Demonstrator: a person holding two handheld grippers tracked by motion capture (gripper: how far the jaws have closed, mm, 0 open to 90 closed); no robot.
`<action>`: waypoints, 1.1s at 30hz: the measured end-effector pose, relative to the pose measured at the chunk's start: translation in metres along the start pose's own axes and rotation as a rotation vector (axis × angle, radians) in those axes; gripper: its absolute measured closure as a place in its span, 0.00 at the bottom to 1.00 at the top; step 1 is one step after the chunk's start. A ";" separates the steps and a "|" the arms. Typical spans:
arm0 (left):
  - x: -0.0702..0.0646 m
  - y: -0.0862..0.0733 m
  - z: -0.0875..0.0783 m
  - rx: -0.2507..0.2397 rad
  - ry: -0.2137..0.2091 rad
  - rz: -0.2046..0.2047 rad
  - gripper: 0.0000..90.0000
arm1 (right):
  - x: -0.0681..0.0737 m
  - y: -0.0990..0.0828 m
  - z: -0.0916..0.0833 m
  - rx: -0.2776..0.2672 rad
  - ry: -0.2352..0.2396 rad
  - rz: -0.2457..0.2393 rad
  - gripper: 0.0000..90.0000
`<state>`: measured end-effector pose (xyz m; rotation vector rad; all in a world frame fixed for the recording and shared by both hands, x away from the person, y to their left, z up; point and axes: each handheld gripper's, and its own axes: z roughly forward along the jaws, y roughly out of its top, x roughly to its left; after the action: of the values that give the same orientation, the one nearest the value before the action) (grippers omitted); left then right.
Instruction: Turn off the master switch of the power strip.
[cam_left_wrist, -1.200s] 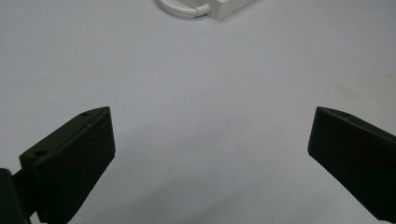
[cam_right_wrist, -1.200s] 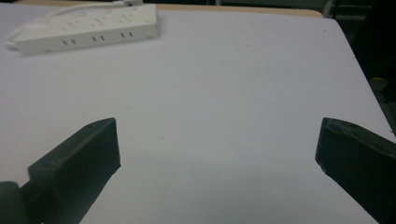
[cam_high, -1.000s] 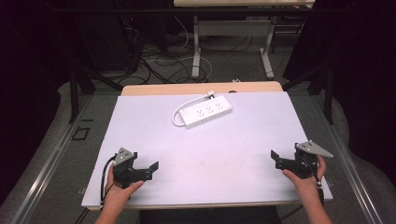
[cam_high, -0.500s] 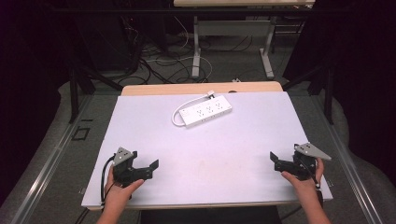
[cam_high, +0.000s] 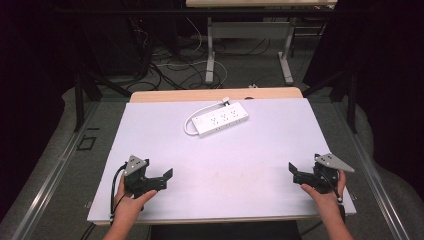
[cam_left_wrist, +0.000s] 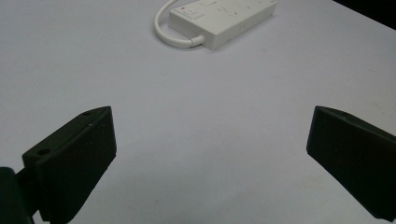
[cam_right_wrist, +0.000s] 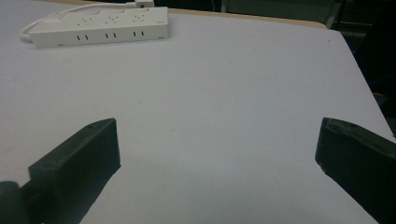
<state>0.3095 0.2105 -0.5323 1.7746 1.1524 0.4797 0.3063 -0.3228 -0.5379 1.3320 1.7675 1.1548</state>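
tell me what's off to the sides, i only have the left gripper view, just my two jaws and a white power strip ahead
Observer: The right gripper is near the table's right front corner, jaws spread wide with nothing between them.
Operator: does the strip's cord run off the table
Observer: No, the power strip's cord loops around its left end and back along the far side to the plug, by the far edge.
Operator: and my own gripper
Observer: The left gripper sits near the front left, open, aimed toward the middle.
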 end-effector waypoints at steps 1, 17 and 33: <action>-0.001 0.001 0.000 -0.004 0.002 0.002 0.02 | 0.000 0.000 0.000 -0.004 0.000 0.002 0.00; -0.004 0.028 -0.001 -0.008 -0.002 0.034 0.04 | 0.001 0.000 -0.001 -0.008 -0.009 0.007 0.00; -0.008 0.062 0.002 -0.009 0.025 0.063 0.15 | 0.000 -0.001 -0.001 0.000 -0.010 0.005 0.00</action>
<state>0.3375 0.1949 -0.4786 1.8055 1.1125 0.5450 0.3048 -0.3230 -0.5380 1.3410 1.7575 1.1495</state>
